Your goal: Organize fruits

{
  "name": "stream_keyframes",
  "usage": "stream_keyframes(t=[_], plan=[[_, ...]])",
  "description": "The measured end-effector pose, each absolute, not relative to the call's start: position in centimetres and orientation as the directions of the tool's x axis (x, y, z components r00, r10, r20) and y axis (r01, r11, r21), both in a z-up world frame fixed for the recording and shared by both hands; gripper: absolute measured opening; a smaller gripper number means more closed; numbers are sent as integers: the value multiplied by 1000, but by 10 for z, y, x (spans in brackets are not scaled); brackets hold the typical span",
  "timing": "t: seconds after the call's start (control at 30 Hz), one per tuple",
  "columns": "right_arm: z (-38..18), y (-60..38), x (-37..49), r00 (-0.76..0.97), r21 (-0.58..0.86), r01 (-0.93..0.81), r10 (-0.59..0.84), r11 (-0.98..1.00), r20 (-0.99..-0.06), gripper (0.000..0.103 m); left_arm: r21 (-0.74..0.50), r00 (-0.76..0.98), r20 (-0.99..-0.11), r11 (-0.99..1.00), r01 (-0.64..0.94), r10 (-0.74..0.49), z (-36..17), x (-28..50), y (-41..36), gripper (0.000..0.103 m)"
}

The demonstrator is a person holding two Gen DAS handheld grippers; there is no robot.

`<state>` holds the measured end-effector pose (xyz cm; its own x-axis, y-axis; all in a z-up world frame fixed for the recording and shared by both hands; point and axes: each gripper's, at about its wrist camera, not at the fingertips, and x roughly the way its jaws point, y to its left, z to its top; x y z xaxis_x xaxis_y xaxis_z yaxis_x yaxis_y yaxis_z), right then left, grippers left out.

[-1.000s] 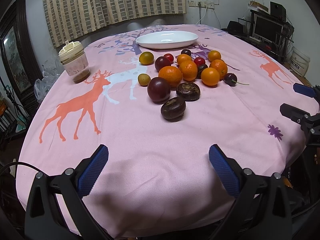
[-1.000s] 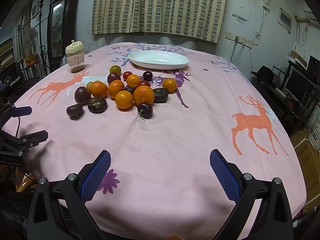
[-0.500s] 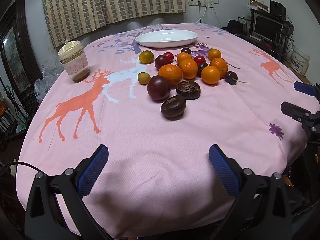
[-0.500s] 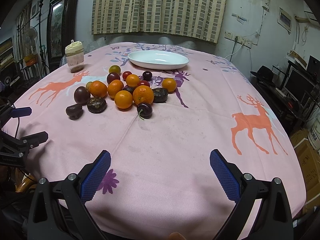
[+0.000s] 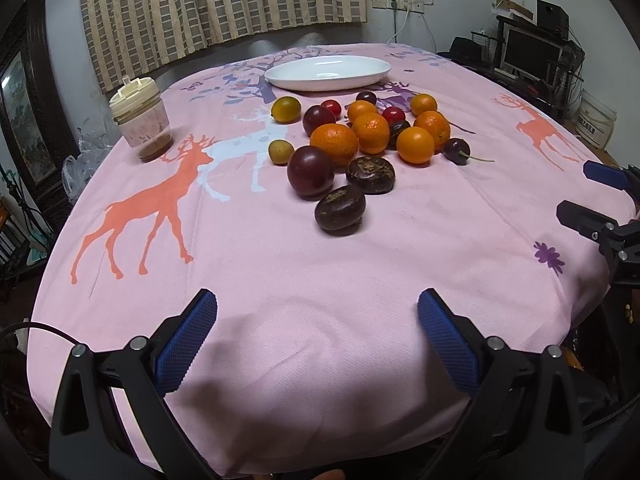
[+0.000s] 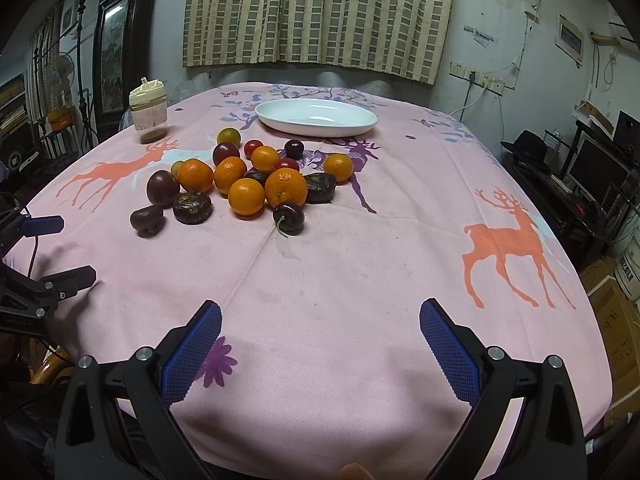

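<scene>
Left tool and right tool: both gaping, empty, barely shifted since earlier. Fruit pile unmoved on tabletop, just before white plate.

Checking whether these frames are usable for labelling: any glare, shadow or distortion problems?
Left wrist view: fisheye bends the table edge, corners vignetted black, gripper shadow on the cloth near the jaws, fruits sharp. Right wrist view: same curvature and dark corners, soft sheen inside the white plate, no blur.
</scene>
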<state>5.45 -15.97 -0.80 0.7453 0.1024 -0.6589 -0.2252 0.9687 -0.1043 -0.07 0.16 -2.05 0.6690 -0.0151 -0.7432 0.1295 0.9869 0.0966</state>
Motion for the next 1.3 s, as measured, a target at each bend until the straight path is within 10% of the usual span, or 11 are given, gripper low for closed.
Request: stream_keyframes(t=[0.3, 0.43, 0.67, 0.9, 1.3], plan=[[4, -165, 73, 736, -8, -279, 209, 960, -644, 99, 49, 682, -729, 989, 142, -62, -14, 12, 13, 99], [8, -160, 111, 668, 75, -319, 281, 945, -689, 71, 4, 683, -725, 992, 125, -83, -12, 27, 26, 98], [-10, -137, 160, 562, 61, -391, 291, 918, -774, 44, -46, 650, -740, 976, 212, -176, -17, 53, 23, 74], [-27, -126, 182, 509, 50, -407, 272, 912, -816, 42, -79, 607, -759, 958, 277, -238, -22, 77, 10, 72], [-30, -124, 185, 513, 38, -428, 278, 903, -813, 29, -119, 538, -803, 954, 276, -256, -32, 96, 4, 37]])
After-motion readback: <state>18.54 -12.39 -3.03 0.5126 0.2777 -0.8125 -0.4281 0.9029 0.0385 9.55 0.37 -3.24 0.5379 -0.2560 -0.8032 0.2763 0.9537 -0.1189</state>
